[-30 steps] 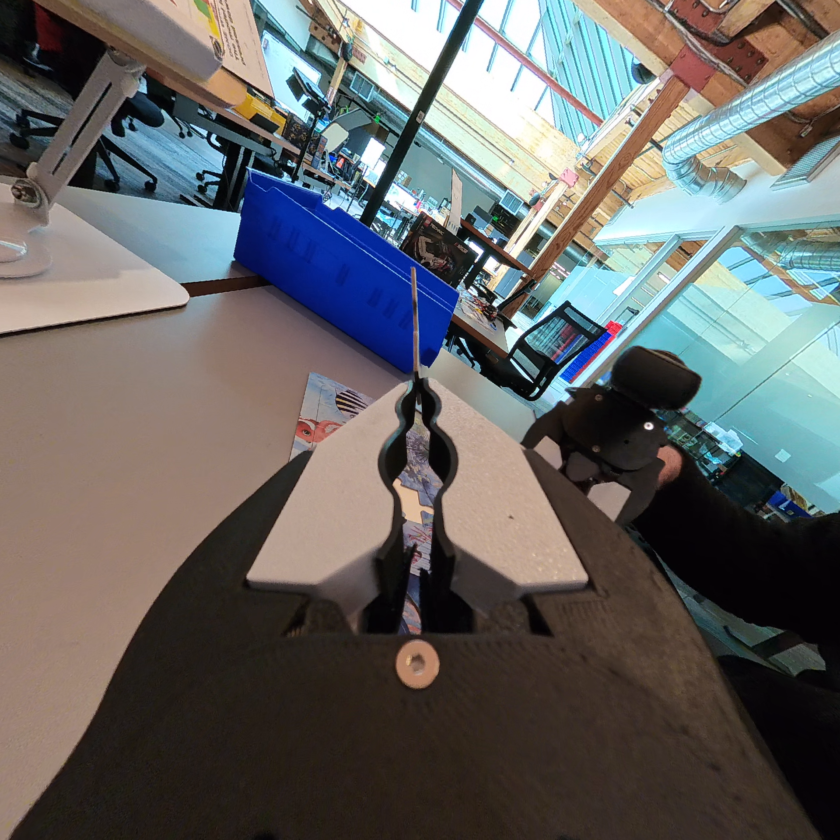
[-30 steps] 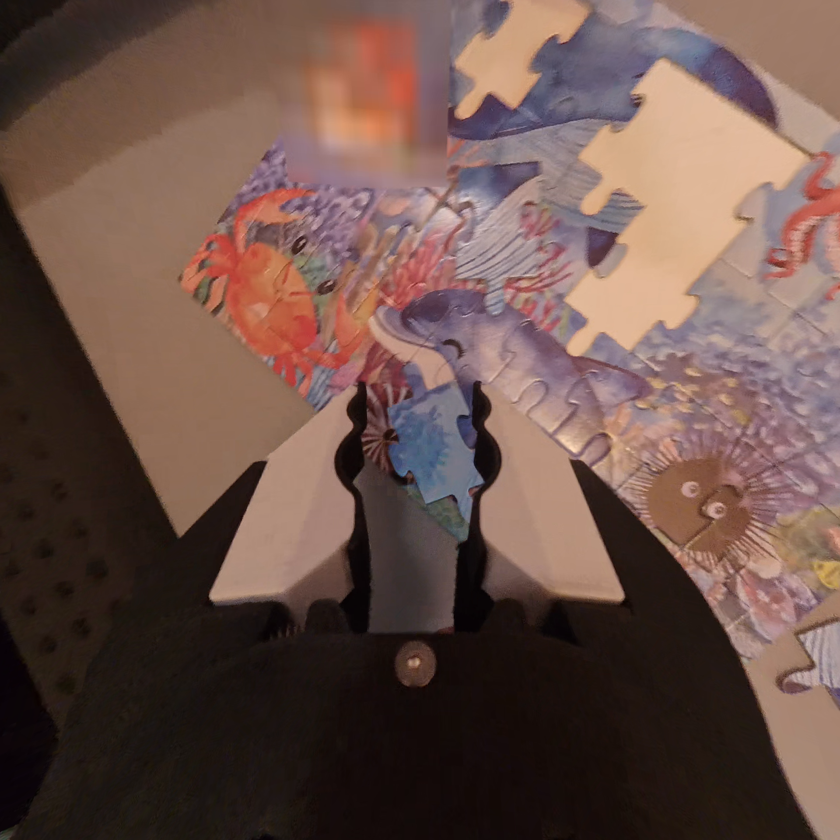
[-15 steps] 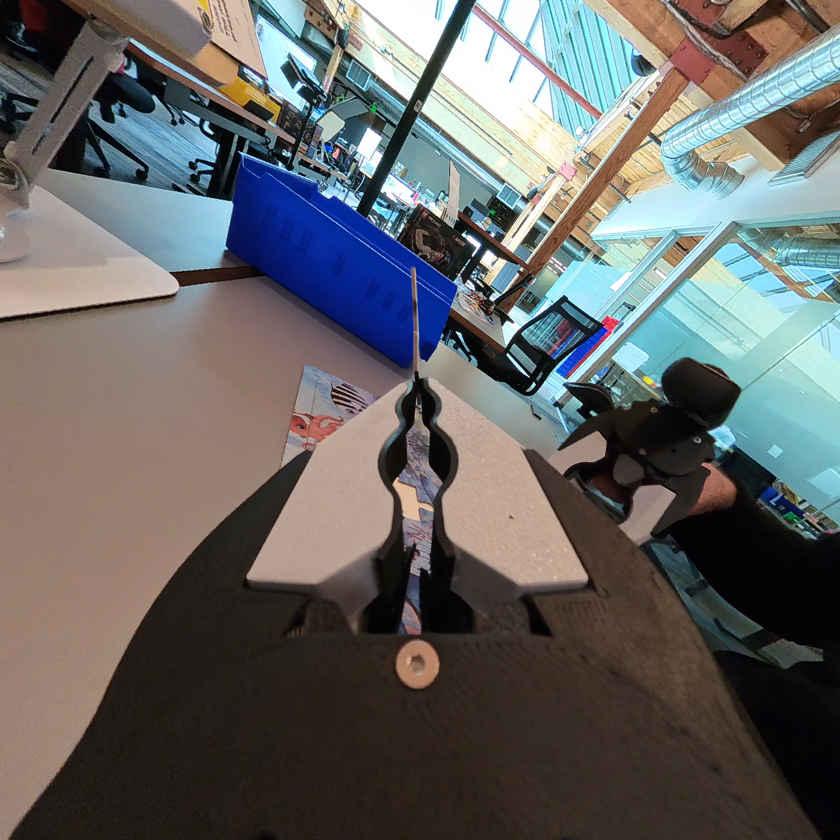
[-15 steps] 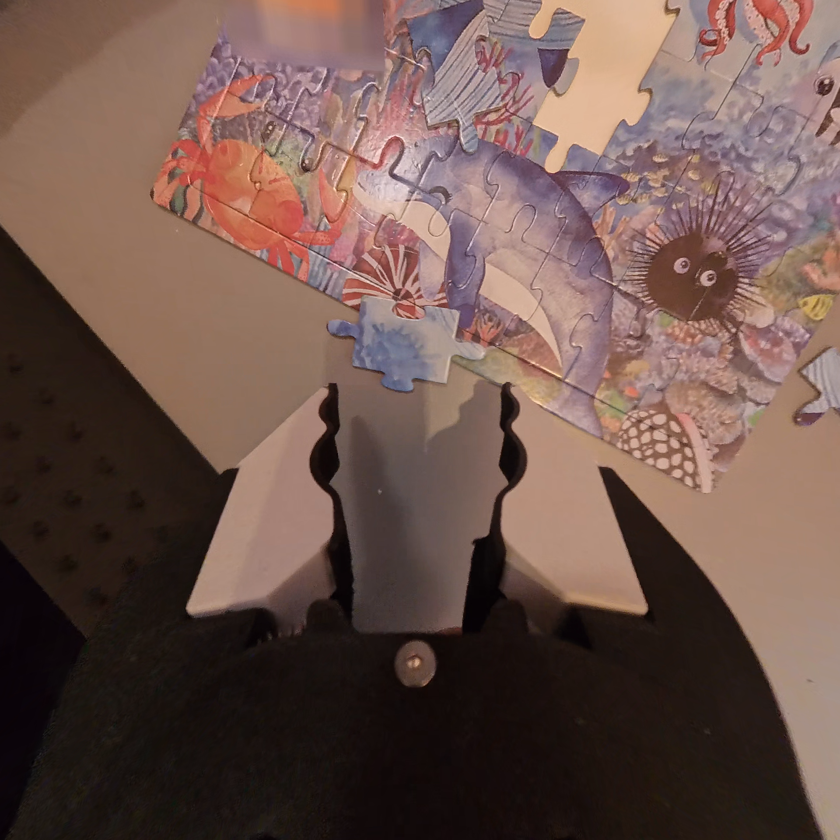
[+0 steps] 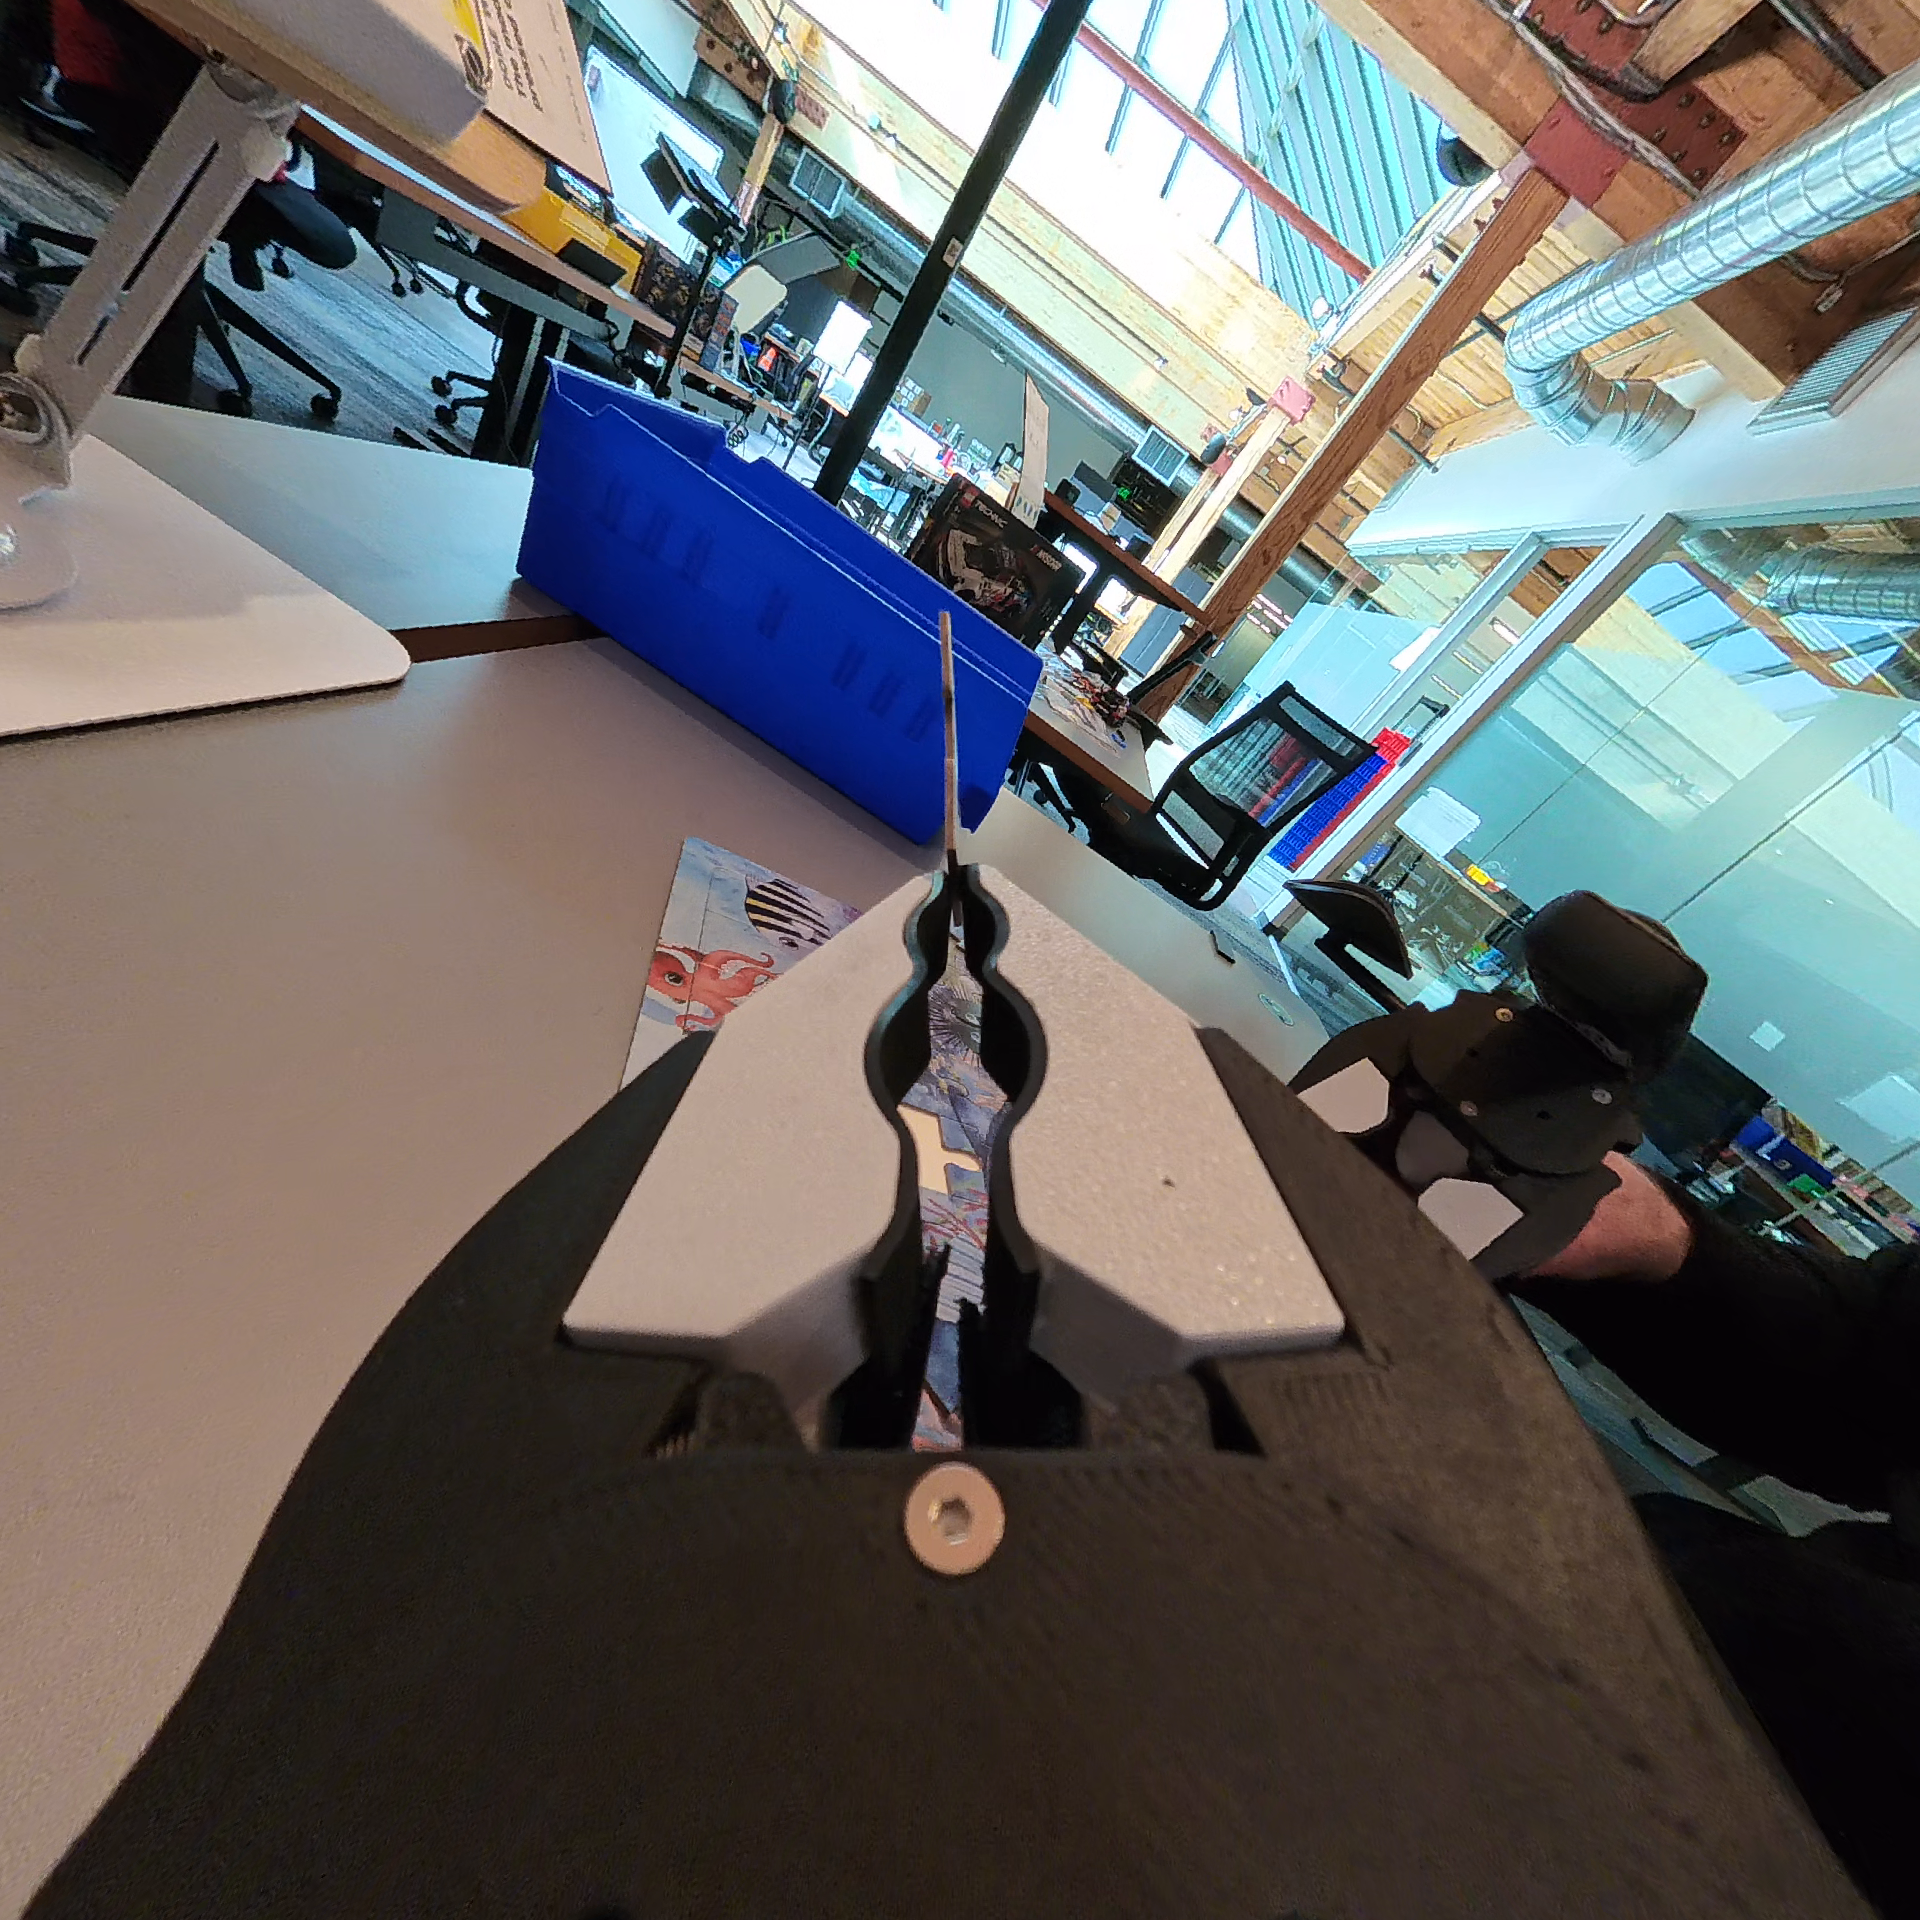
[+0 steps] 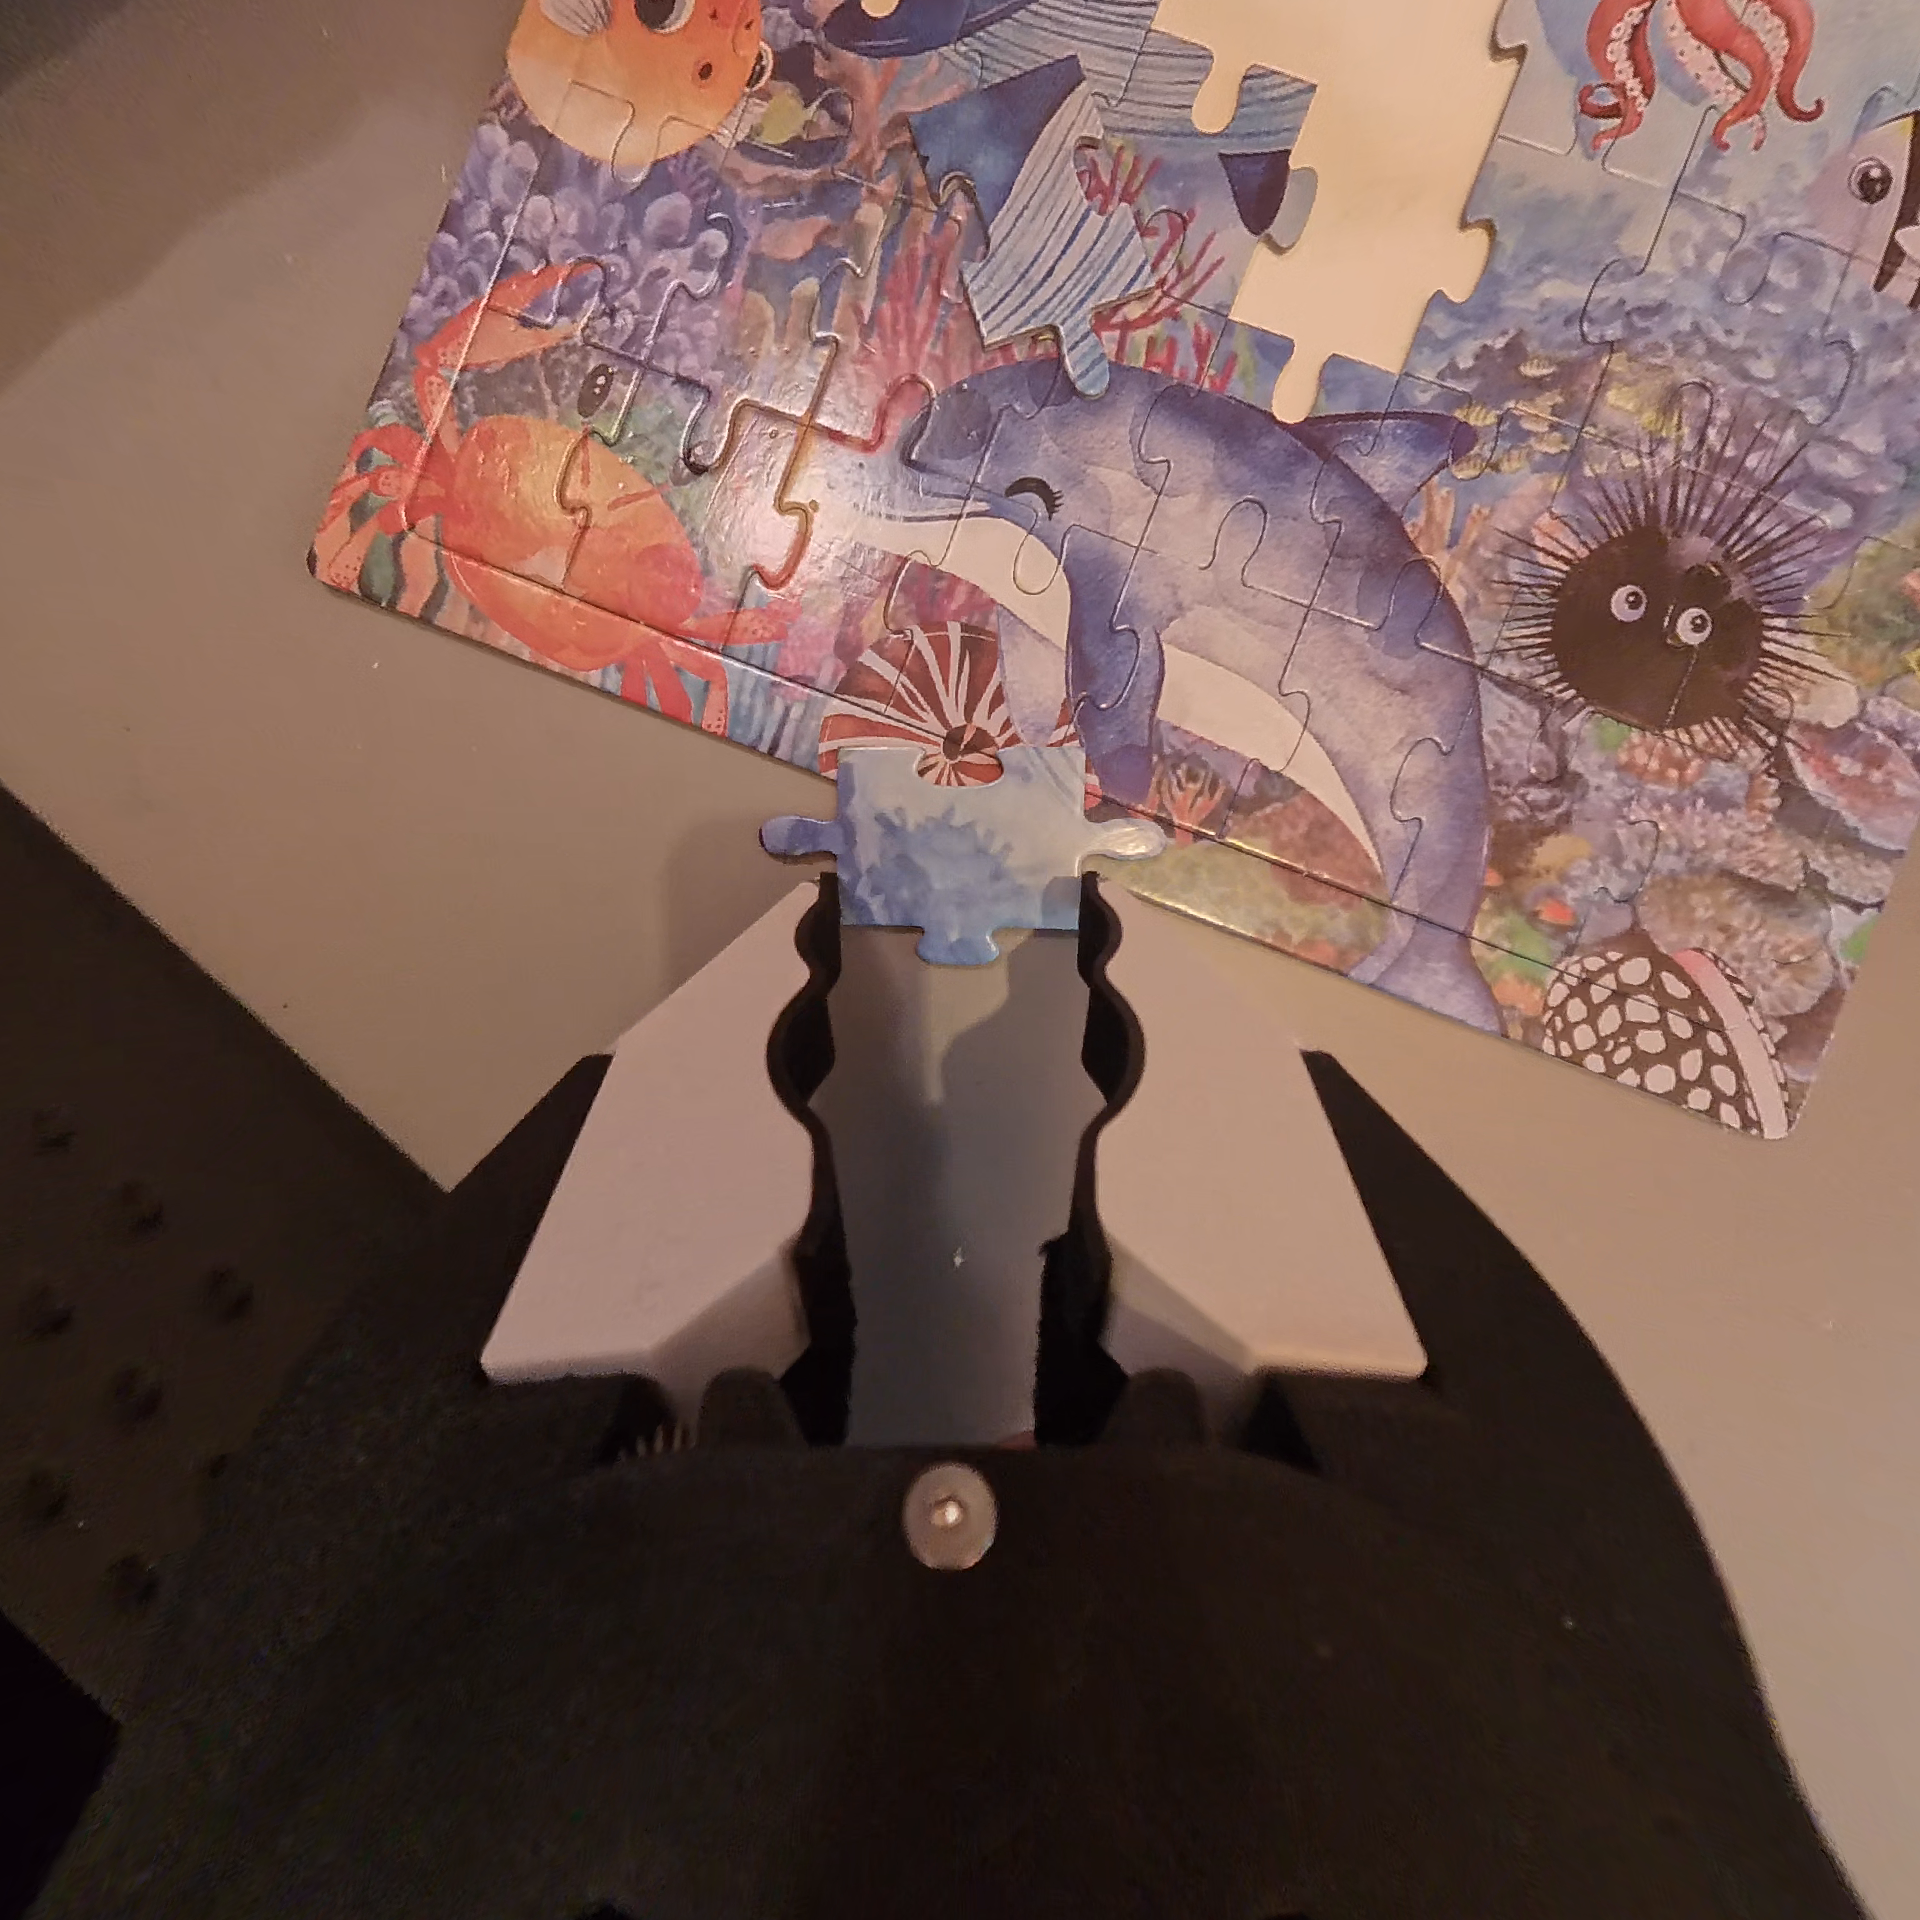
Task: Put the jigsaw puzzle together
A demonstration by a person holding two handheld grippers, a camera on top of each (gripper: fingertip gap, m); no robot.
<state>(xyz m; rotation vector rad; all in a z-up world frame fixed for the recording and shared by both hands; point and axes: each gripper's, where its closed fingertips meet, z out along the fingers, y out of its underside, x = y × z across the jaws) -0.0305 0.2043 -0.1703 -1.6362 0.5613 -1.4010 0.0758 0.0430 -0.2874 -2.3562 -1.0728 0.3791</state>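
1. Open-plan workshop with timber beams and silver ducting; smooth grey table [image 5: 312,987] below, glossy blue plastic bin [image 5: 769,613] at upper centre.
2. Left gripper [image 5: 954,883]: jaws pinched on a thin cardboard puzzle piece [image 5: 947,727], seen edge-on, picture side hidden.
3. Right gripper [image 6: 951,883]: jaws parted, holding nothing, just short of a loose pale-blue knobbed piece [image 6: 956,857].
4. Sea-creature jigsaw puzzle [image 6: 1143,499] flat at frame top, edges cut off, cream gap [image 6: 1361,187] upper right.

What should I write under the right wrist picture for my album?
Open right gripper behind a loose blue puzzle piece at the sea-animal jigsaw's near edge.
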